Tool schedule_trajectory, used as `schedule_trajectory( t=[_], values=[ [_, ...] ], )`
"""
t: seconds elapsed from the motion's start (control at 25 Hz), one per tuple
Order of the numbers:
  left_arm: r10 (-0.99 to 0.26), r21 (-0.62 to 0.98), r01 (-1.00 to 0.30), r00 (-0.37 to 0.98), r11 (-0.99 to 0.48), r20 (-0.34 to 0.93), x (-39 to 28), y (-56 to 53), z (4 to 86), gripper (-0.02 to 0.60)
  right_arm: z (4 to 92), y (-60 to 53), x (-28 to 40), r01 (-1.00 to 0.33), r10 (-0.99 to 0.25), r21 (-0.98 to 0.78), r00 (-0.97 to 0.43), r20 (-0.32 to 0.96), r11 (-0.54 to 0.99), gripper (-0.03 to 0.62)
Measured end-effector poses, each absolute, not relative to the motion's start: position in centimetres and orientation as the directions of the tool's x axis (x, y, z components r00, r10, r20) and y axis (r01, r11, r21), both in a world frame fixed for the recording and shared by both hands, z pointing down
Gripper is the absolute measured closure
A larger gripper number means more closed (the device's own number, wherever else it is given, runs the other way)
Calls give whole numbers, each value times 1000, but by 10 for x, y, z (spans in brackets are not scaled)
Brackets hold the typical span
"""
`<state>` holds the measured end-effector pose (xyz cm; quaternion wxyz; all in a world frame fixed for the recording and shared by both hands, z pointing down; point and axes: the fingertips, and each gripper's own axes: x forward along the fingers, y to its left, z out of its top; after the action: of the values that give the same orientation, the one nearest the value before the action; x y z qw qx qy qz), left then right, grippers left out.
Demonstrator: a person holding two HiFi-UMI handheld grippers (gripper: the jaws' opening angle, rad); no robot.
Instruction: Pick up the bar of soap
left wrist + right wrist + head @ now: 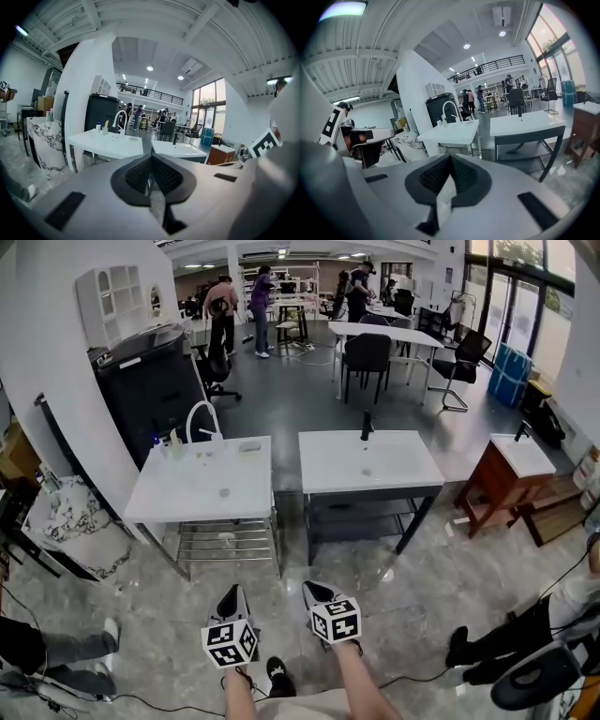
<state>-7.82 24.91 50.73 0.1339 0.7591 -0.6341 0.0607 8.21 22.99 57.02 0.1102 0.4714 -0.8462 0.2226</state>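
A small pale bar of soap (249, 446) lies at the far right corner of the left white sink table (159, 507), beside the arched white faucet (202, 418). It shows as a small flat piece (134, 138) in the left gripper view. Both grippers are held low over the floor, well short of the tables. My left gripper (232, 592) (151, 159) has its jaws together with nothing between them. So does my right gripper (315, 589) (450, 160). The left sink table (454, 133) also appears in the right gripper view.
A second white sink table (367, 465) with a black tap stands to the right, and a wooden vanity (504, 479) beyond it. A black cabinet (150, 381) is behind the left table. A person's legs (487, 645) lie at the right, and cables cross the floor.
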Motion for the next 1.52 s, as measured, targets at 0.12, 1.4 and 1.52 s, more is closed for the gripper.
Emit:
schedule_trajectory(
  t=[0.12,1.4,1.52],
  values=[
    [-944,136,-975,209,-179,257,-84,217,507,575,572,208,83,-863,-763,-260,-505,404,433,589],
    [-893,158,-950,308,-270,327,-134,27,536,575,588,40,41,-897,-795,-264,-438,419,355,589],
    [-899,138,-952,304,-273,317,-126,-7,526,575,580,5,31,-881,-788,-268,-470,398,391,589]
  ],
)
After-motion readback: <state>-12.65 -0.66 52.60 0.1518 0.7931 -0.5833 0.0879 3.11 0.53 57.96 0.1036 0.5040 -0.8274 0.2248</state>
